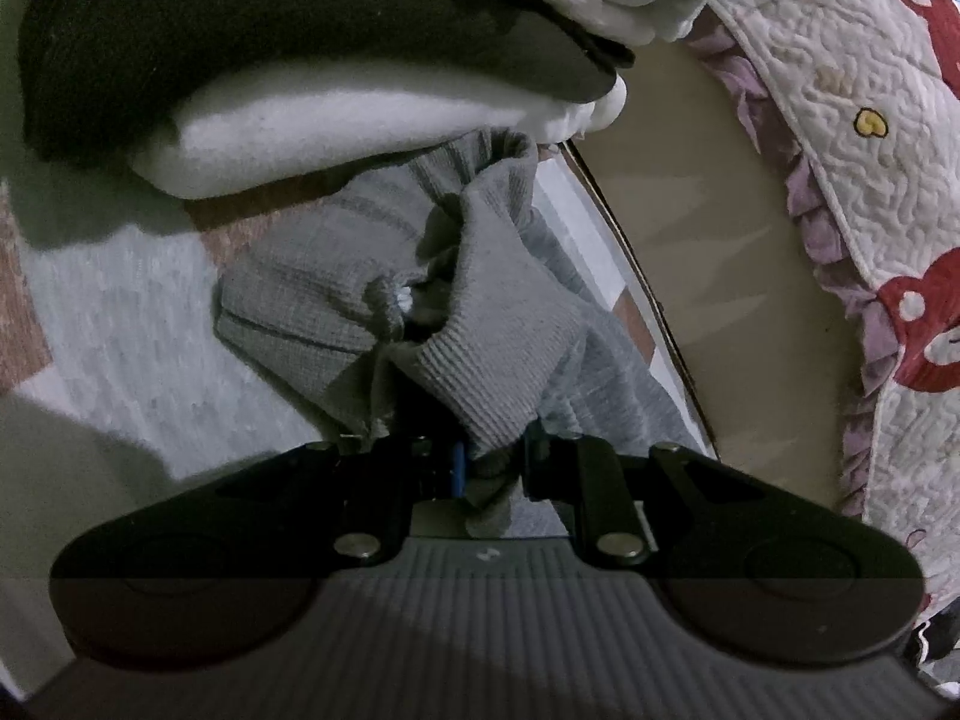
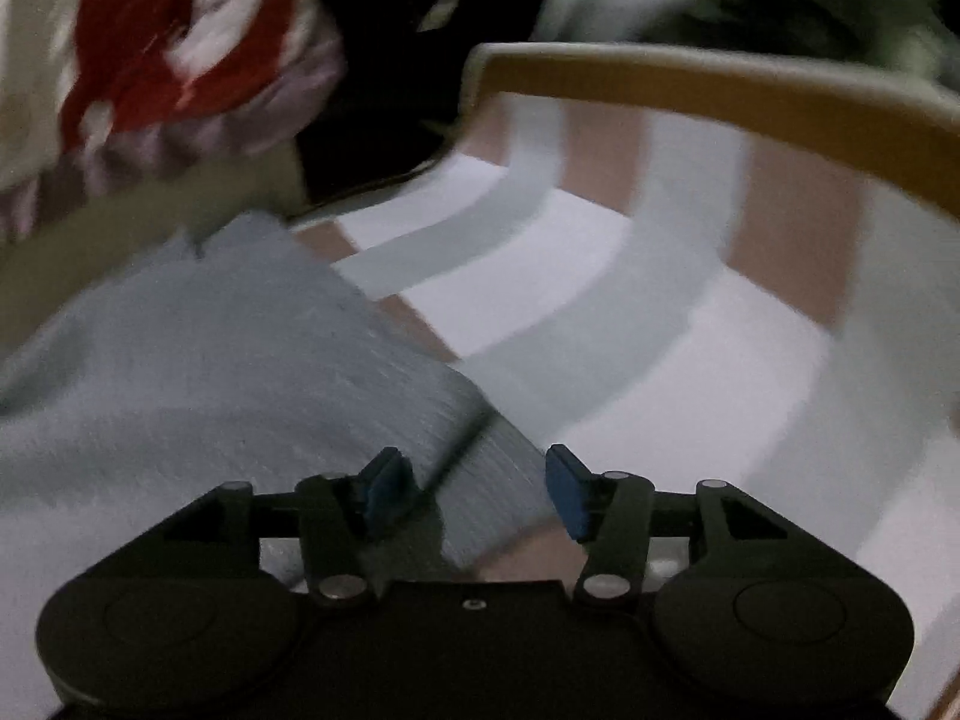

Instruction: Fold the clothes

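Though blurred, unlabelled grey garment [image 1: 492, 348]

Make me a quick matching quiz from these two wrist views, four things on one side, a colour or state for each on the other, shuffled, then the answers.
Things:
1. grey knit garment
2. folded pile
3. quilt
4. right gripper

Descriptions:
A. jaws apart, pressing on nothing
B. cream, with red bear patches
C. pinched by the left gripper
D. dark layer over a white one

Pairs: 1-C, 2-D, 3-B, 4-A
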Available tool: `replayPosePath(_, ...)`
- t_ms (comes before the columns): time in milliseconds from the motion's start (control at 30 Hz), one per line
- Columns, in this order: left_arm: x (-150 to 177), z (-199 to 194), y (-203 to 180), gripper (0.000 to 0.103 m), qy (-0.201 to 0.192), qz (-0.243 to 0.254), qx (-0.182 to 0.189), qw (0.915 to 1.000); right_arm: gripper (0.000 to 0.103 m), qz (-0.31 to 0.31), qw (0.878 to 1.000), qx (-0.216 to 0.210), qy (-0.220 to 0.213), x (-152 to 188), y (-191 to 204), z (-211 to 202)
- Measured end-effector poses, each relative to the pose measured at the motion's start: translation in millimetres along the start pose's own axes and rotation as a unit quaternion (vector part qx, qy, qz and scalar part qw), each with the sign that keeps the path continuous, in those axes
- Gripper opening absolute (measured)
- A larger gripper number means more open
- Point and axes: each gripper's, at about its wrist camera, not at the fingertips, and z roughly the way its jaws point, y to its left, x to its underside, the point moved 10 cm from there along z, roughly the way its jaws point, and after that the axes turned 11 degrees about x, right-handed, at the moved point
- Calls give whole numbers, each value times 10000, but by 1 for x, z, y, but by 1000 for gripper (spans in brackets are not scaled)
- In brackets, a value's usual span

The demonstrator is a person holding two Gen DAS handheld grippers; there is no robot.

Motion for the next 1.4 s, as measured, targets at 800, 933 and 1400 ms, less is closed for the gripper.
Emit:
replayPosePath(800, -13, 9, -34, 14, -239, -185, 950, 9950, 9, 585, 9891, -1330, -259, -73, 74, -37)
replayPosePath(933, -21, -25, -48, 13, -437, -1100, 1864, 9753, 7, 413, 9840, -1450, -949, -128, 58, -113)
replayPosePath(1400, 35, -68, -7, 49, 265, -198, -547, 9980, 8, -413, 9983, -399, -139, -21, -3, -83)
